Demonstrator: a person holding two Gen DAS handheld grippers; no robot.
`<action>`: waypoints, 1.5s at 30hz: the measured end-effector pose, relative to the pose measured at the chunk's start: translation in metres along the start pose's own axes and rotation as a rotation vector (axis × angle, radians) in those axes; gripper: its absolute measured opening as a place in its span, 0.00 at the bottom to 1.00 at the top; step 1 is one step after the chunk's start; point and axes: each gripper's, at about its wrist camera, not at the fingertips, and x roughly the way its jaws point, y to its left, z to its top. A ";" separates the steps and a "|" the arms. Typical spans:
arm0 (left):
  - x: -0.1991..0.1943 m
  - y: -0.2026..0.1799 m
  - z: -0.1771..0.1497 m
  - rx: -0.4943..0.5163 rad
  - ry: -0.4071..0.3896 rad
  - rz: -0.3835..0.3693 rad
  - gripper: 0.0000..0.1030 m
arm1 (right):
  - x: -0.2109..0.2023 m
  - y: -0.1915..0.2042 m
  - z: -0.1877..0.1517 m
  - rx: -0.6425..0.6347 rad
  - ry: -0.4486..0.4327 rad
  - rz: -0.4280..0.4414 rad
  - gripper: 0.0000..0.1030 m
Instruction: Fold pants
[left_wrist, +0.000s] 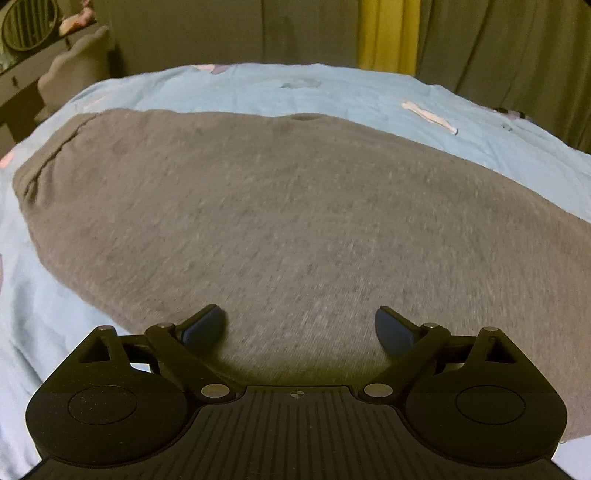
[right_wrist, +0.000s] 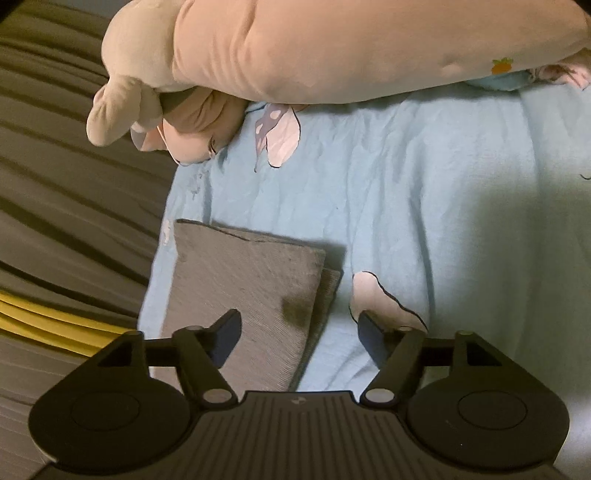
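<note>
Left claw (left_wrist: 300, 325) gapes over blurred pants (left_wrist: 295, 229), edges cropped.

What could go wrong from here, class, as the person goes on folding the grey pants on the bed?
1. In the right wrist view the pants' upper layer sits offset from the lower one; another fold may come out crooked.
2. Both tongs, left and right, are open and hold nothing, so a grab may catch the blue sheet too.
3. The plush toy lies close beyond the pants and may get bumped.
</note>
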 end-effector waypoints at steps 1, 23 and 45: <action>0.000 -0.001 0.000 0.008 0.000 0.005 0.93 | 0.001 -0.003 0.004 0.017 0.009 0.016 0.75; 0.002 -0.009 -0.001 0.021 -0.005 0.032 0.97 | 0.026 0.001 0.031 -0.109 0.070 0.084 0.22; -0.003 -0.004 0.002 -0.011 -0.029 0.045 0.97 | 0.039 0.034 0.015 -0.245 -0.002 -0.022 0.13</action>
